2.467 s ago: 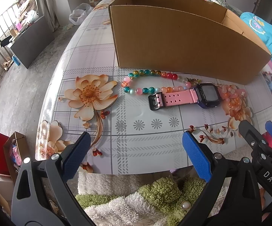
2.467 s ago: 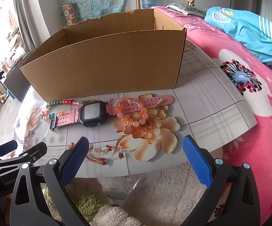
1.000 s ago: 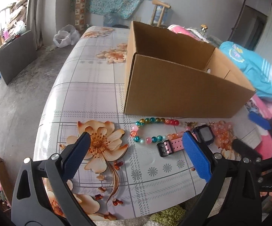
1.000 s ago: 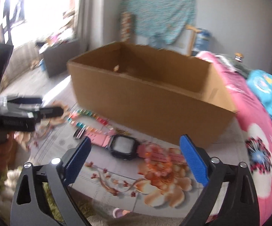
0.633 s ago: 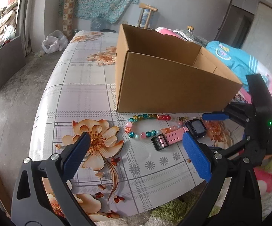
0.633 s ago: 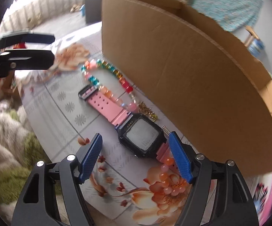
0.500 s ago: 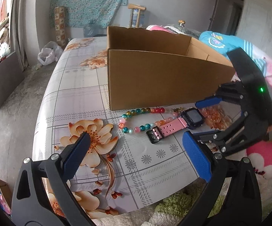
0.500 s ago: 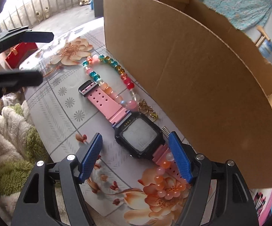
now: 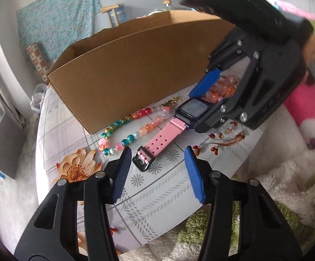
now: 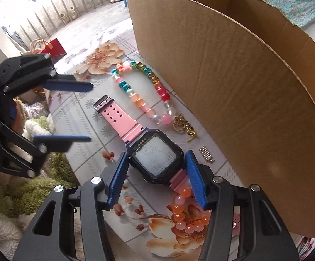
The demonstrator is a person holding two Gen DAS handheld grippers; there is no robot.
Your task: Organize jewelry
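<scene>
Watch (image 10: 156,159): stiff case, floppy strap; grip case sides.
Right gripper (image 10: 156,179): jaws closing around case, not yet clamped.
Left gripper (image 9: 157,171): jaws closing, apart near buckle.

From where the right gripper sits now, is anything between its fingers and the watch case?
Nothing visible: the right gripper, jaws just closing, straddles the watch case on both sides. The orange bead bracelet crowds the far strap beside one finger, and the cardboard box wall stands close behind.

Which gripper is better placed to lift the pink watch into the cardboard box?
Right gripper: its closing fingers flank the watch case. The left gripper has also been closing, nearing only the strap's buckle end. The box stands just behind.
</scene>
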